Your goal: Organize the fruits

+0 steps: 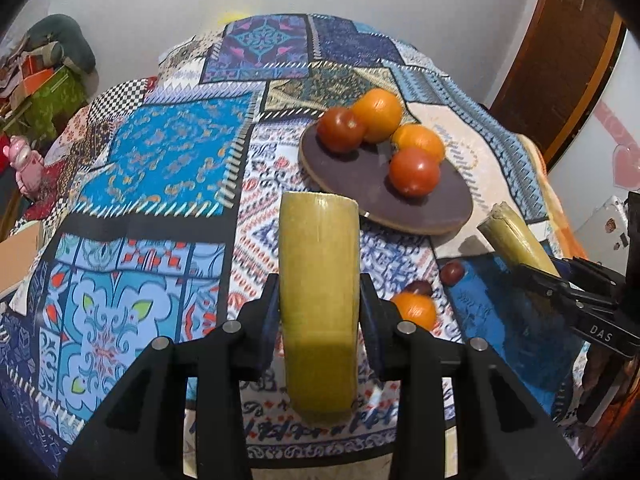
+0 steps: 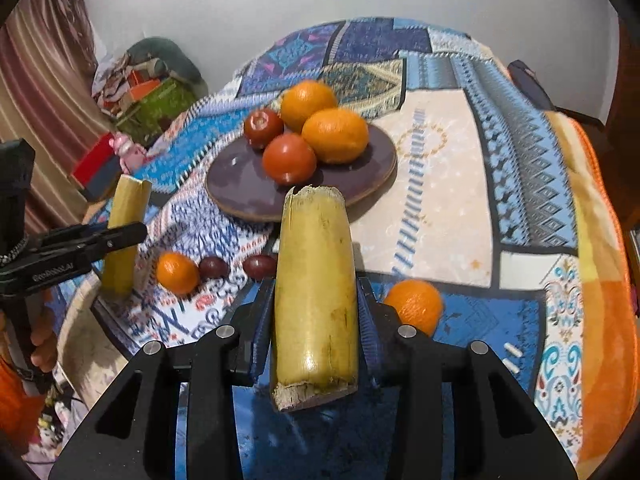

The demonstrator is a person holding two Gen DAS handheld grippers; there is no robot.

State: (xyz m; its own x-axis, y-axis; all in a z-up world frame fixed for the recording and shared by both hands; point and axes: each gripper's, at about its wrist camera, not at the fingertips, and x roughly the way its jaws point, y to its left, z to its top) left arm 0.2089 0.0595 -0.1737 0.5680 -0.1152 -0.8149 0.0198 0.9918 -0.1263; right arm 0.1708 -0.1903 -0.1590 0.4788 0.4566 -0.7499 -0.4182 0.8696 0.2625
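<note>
My left gripper (image 1: 319, 300) is shut on a yellow-green sugarcane piece (image 1: 318, 300), held above the patterned cloth. My right gripper (image 2: 316, 300) is shut on a second sugarcane piece (image 2: 316, 292) with rough cut ends. Each gripper shows in the other view: the right (image 1: 536, 276) with its cane (image 1: 516, 236), the left (image 2: 120, 236) with its cane (image 2: 124, 236). A dark purple plate (image 1: 420, 208) (image 2: 240, 184) ahead holds two oranges (image 2: 334, 134) and two red tomatoes (image 2: 288, 158).
Loose on the cloth lie an orange (image 2: 177, 272), two small dark red fruits (image 2: 214, 267), and another orange (image 2: 414, 306) by my right fingers. The patterned blanket (image 1: 168, 160) covers the table. Clutter and boxes (image 2: 152, 92) stand beyond the left edge.
</note>
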